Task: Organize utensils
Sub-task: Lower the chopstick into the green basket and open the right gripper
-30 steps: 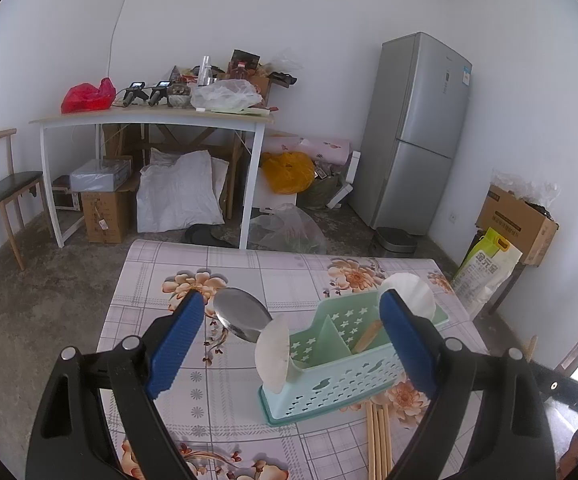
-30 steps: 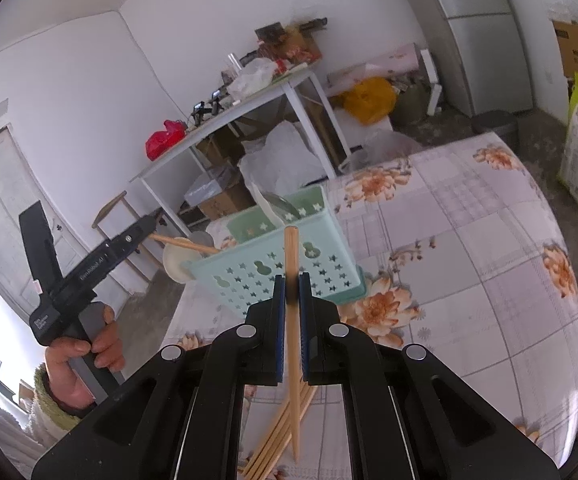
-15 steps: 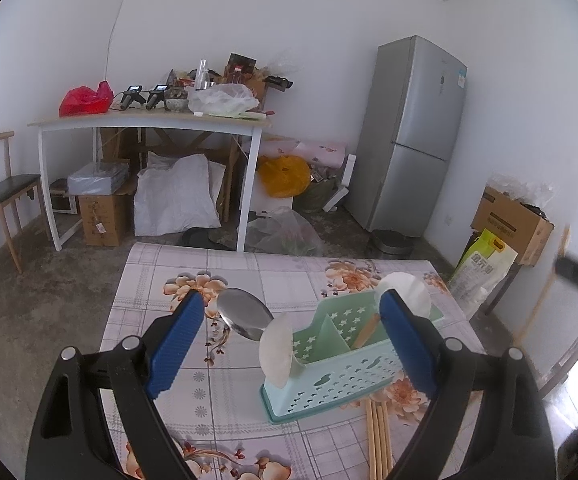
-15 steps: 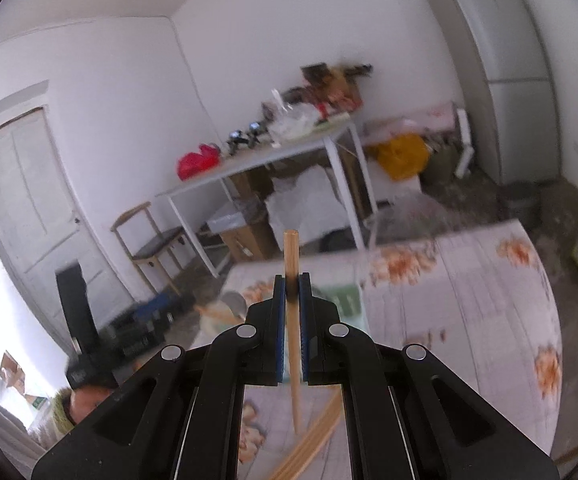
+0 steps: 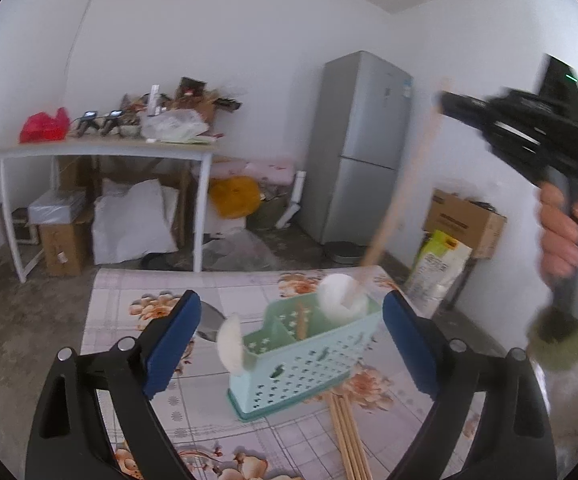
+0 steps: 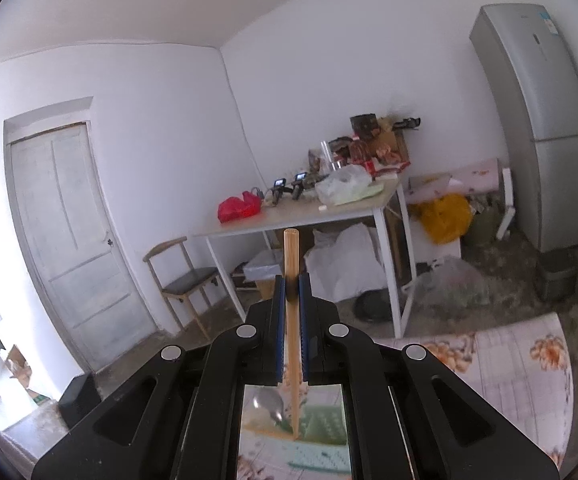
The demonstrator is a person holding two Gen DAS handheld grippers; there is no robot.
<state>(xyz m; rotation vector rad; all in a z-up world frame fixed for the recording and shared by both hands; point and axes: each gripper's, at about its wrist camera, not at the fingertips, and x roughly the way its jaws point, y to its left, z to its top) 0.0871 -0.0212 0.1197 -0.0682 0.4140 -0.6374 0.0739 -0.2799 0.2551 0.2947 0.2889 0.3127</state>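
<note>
A mint-green slotted utensil caddy (image 5: 301, 360) stands on the floral tablecloth (image 5: 137, 304), with white spoons (image 5: 339, 294) and a wooden chopstick (image 5: 300, 320) in it. A metal spoon (image 5: 209, 322) lies behind its left end. My left gripper (image 5: 291, 344) is open, its blue pads either side of the caddy and short of it. High on the right, my right gripper (image 6: 291, 296) is shut on one wooden chopstick (image 6: 291, 264); the same chopstick (image 5: 401, 196) slants down with its tip over the caddy's right compartment. Several loose chopsticks (image 5: 347, 436) lie in front of the caddy.
Beyond the table are a white worktable (image 5: 105, 150) piled with clutter, a grey fridge (image 5: 359, 148), cardboard boxes (image 5: 463, 220), a yellow sack (image 5: 439, 266), a chair (image 6: 181, 280) and a door (image 6: 69, 232). A person's hand (image 5: 565, 232) grips the right gripper's handle.
My right gripper has risen with the chopstick off the table and swung over the caddy, coming into the left wrist view. The left gripper shifted slightly, still open.
</note>
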